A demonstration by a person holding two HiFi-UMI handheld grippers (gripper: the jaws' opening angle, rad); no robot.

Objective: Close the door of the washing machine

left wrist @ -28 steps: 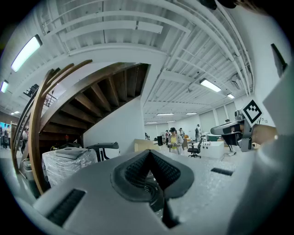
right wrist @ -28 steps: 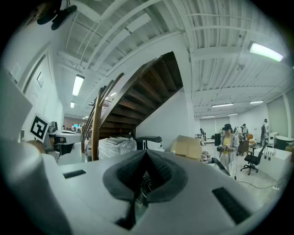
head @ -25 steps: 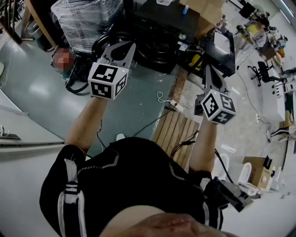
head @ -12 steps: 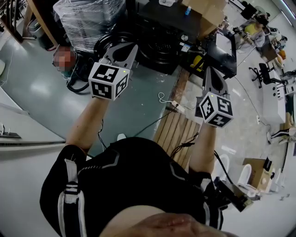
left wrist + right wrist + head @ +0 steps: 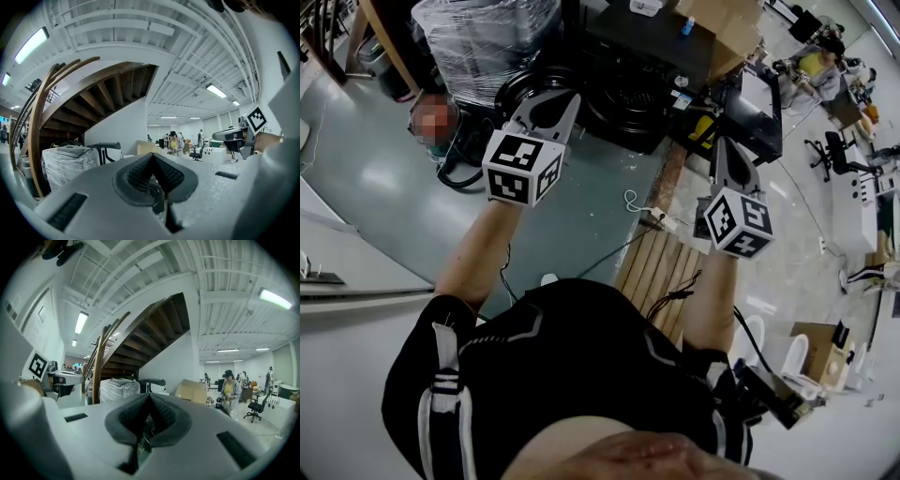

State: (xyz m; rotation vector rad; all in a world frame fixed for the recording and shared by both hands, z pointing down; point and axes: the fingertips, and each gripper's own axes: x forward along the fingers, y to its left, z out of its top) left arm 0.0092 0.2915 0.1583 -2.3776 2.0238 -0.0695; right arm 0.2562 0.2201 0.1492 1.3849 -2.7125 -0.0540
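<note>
No washing machine or door can be made out in any view. In the head view both arms are held out level in front of the person. My left gripper (image 5: 566,95) is shut and empty, its marker cube over the grey-green floor. My right gripper (image 5: 723,141) is also shut and empty, above the edge of a wooden slatted board (image 5: 661,267). In the left gripper view the left gripper's (image 5: 152,155) dark pads meet, with the hall beyond. The right gripper view shows the right gripper (image 5: 149,395) shut the same way.
Ahead stand a plastic-wrapped pallet (image 5: 483,37), black equipment with coiled cable (image 5: 619,75) and cardboard boxes (image 5: 717,23). A white power strip (image 5: 661,218) with cables lies on the floor. A wooden staircase (image 5: 154,329) rises ahead; a person in yellow (image 5: 228,390) stands to the right.
Both grippers have edged forward a little towards the clutter ahead, still shut. The floor and objects have slid slightly down in the head view.
</note>
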